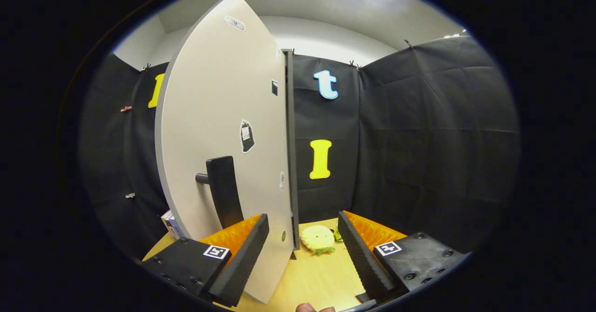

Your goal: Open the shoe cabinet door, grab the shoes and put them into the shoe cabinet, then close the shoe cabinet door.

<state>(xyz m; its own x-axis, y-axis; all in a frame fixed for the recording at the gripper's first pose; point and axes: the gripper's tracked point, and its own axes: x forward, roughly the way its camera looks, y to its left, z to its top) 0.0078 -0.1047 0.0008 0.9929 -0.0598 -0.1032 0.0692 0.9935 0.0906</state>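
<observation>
The hand-held gripper (pixel 302 251) is spread wide and holds nothing; the shoe cabinet door (pixel 223 130) stands ajar, its free edge between the fingers, its dark handle (pixel 223 191) just beyond the left one. The step looks like swinging the door: push flat on the panel, not the handle. On the bench (pixel 321 279), a yellow slipper (pixel 317 239) lies ahead beside the cabinet frame (pixel 291 149); a small box (pixel 171 224) sits behind the door.

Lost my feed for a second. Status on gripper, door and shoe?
Gripper open, holding nothing. Cabinet door swung open, its edge between the fingers, handle ahead of one finger. Yellow shoe on table just beyond.
</observation>
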